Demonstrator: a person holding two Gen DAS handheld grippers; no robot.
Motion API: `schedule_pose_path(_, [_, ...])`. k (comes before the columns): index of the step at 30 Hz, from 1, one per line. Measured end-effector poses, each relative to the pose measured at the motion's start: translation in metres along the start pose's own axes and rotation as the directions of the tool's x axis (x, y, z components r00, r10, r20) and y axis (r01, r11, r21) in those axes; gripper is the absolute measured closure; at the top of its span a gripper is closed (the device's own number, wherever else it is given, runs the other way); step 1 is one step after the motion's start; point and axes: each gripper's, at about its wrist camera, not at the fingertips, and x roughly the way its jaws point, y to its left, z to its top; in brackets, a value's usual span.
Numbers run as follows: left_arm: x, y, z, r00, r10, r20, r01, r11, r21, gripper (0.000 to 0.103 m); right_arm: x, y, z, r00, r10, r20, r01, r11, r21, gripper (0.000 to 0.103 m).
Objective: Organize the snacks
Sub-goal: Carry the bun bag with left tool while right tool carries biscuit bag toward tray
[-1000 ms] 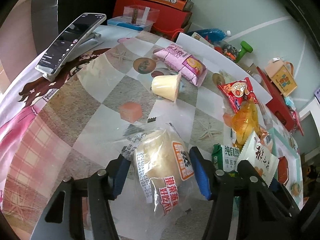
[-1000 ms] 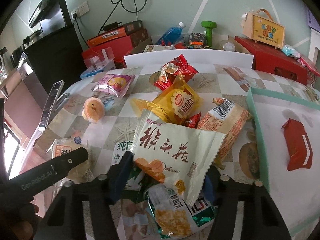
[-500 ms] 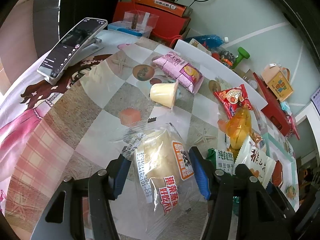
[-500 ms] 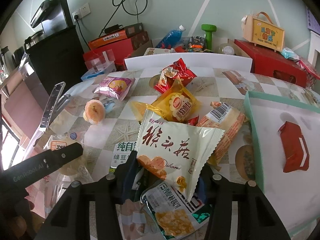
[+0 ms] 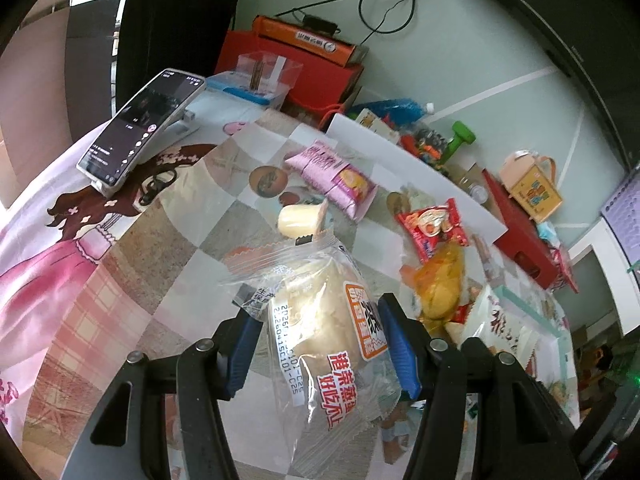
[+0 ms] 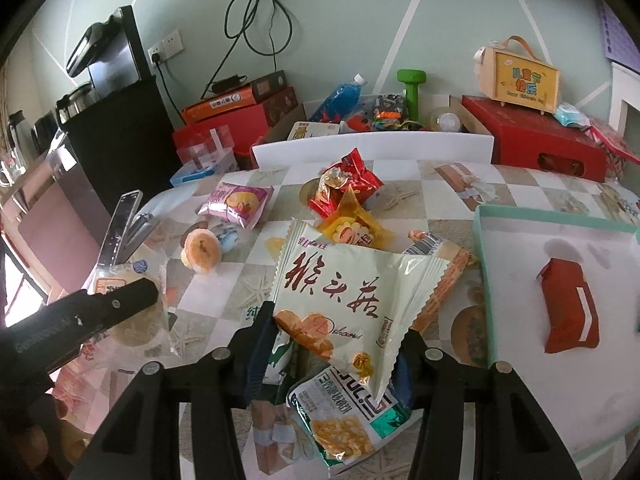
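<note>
We hold two snacks, one in each claw. Our left gripper [image 5: 320, 344] is clamped on a clear bun packet [image 5: 320, 320], its blue pads pressing both sides, the packet raised off the tablecloth [image 5: 120, 280]. Our right gripper [image 6: 332, 348] is clamped on a cream pastry bag [image 6: 344, 296], which stands tilted up between the pads.

Ahead of the left claw we count one jelly cup [image 5: 300, 218], one pink packet [image 5: 334, 178] beyond it, and one red packet [image 5: 432, 228] to the right. Ahead of the right claw lie one yellow packet [image 6: 354, 230] and one orange-striped packet [image 6: 444, 276] just behind the cream bag; one green-edged packet [image 6: 344, 416] lies under the pads.

Right of the right claw sits a mint-rimmed tray [image 6: 486, 280], holding one red wrapper [image 6: 568, 308] and otherwise much bare floor; its near rim stands just beside our right finger. Left of the left claw, the cloth lies open up to a propped phone [image 5: 140, 124]. Beyond everything a white board [image 6: 372, 150] edges the table.
</note>
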Motion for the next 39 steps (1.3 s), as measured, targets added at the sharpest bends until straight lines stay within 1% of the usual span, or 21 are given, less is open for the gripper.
schedule_pose_path(9, [-0.003, -0.019, -0.001, 1.0, 0.004, 0.007, -0.004, 0.999, 0.039, 0.043, -0.006, -0.013, 0.002, 1.0, 0.007, 0.004, -0.007, 0.999, 0.043, 0.049])
schedule_pose_path(12, [-0.004, -0.032, -0.001, 1.0, -0.012, 0.012, 0.012, 0.998, 0.062, 0.043, -0.012, -0.022, 0.005, 1.0, 0.002, 0.015, -0.003, 0.998, 0.068, 0.049])
schedule_pose_path(15, [-0.006, -0.048, -0.002, 0.999, -0.043, 0.018, 0.041, 0.995, 0.095, 0.043, -0.018, -0.033, 0.007, 0.999, -0.013, 0.029, 0.01, 0.996, 0.09, 0.049])
schedule_pose_path(17, [-0.007, -0.06, -0.003, 0.997, -0.074, 0.019, 0.071, 0.991, 0.115, 0.042, -0.023, -0.043, 0.009, 0.999, -0.032, 0.042, 0.028, 0.994, 0.107, 0.049])
schedule_pose_path(23, [-0.003, -0.096, -0.009, 0.992, -0.128, 0.009, 0.124, 0.975, 0.184, 0.043, -0.036, -0.079, 0.014, 0.993, -0.099, 0.065, 0.087, 0.981, 0.171, 0.049])
schedule_pose_path(28, [-0.002, -0.121, -0.014, 0.981, -0.193, -0.006, 0.19, 0.956, 0.222, 0.043, -0.047, -0.115, 0.016, 0.984, -0.163, 0.076, 0.14, 0.96, 0.241, 0.049])
schedule_pose_path(30, [0.0, -0.131, -0.015, 0.979, -0.205, -0.018, 0.203, 0.949, 0.239, 0.042, -0.054, -0.133, 0.016, 0.977, -0.2, 0.079, 0.172, 0.946, 0.275, 0.049])
schedule_pose_path(34, [0.005, -0.152, -0.021, 0.978, -0.204, -0.036, 0.206, 0.936, 0.286, 0.043, -0.065, -0.165, 0.015, 0.964, -0.254, 0.076, 0.215, 0.916, 0.339, 0.049])
schedule_pose_path(39, [0.013, -0.185, -0.031, 0.973, -0.223, -0.064, 0.231, 0.909, 0.348, 0.043, -0.075, -0.203, 0.009, 0.941, -0.334, 0.053, 0.288, 0.874, 0.391, 0.049])
